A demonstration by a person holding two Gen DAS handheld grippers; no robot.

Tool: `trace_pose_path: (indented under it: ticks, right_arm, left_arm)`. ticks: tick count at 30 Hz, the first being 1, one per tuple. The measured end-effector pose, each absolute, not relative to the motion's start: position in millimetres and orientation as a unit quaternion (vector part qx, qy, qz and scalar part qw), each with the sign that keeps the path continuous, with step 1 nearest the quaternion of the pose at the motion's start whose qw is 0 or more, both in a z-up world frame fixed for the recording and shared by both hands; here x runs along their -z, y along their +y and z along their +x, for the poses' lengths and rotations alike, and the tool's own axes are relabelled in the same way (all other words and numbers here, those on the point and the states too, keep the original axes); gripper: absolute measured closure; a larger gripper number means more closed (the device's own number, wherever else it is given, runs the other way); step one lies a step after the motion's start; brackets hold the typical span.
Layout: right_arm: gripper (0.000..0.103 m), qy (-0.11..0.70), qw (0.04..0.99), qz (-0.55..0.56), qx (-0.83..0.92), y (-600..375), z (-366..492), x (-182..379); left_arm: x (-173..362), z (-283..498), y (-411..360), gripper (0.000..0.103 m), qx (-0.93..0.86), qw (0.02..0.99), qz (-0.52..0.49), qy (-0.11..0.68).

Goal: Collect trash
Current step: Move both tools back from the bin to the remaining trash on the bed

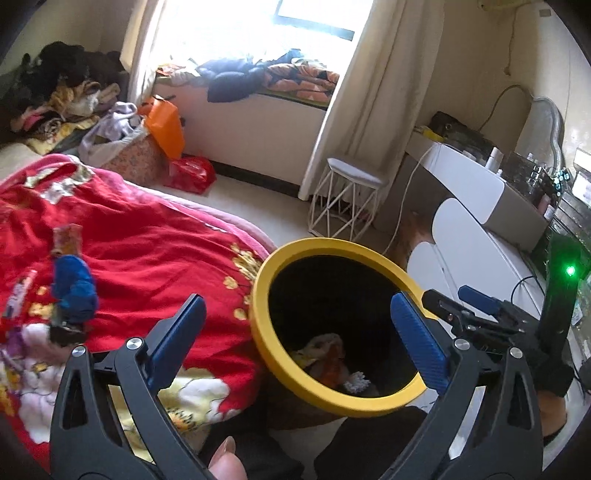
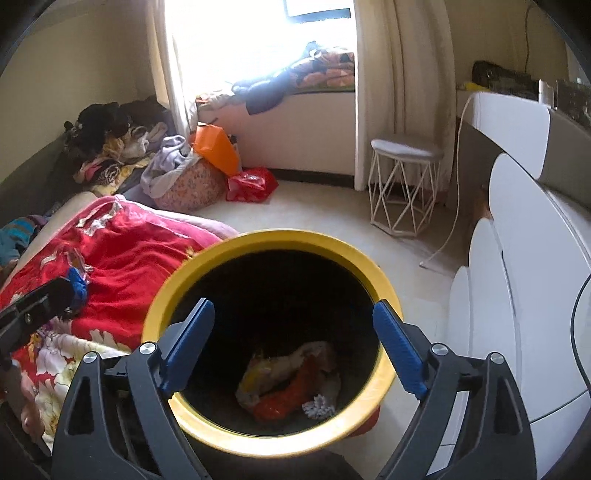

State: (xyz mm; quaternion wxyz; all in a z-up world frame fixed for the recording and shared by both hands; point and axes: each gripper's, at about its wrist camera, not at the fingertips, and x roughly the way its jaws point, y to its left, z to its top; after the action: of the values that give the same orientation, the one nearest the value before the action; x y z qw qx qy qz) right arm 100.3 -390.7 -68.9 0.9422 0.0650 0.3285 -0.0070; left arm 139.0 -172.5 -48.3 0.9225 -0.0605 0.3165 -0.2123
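The left gripper point(image 1: 297, 332) hangs with jaws spread wide and nothing between them, over the near rim of the yellow-rimmed bin point(image 1: 280, 258) at the centre of its frame. The right gripper point(image 2: 293, 328) is likewise wide apart and empty, right above the bin's mouth. Crumpled trash point(image 2: 291, 380) lies on the bin's dark bottom. A red blanket point(image 1: 147, 251) covers the bed at left, with a blue scrap point(image 1: 75, 284) and wrappers on it.

- Bin point(image 2: 258, 240): inside wall black, the depth lost in shadow; the crumpled trash point(image 2: 291, 380) at the bottom is too blurred to identify.
- Small items on red blanket point(image 1: 147, 258): smeared, unreadable.
- Window point(image 1: 258, 22): blown out white.
- Thumb point(image 1: 225, 461): cut off by the bottom edge.
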Motion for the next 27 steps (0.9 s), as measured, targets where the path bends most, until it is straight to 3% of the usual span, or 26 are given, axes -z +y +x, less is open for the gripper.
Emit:
trace_pose_path:
  ticks: [27]
  right_arm:
    - [0.012,0.280,0.957,0.061,-0.045,-316.8,76.4,26.4]
  left_arm:
    - [-0.6,97.1,-86.6,0.011,0.157,0.955,-0.055,0.245]
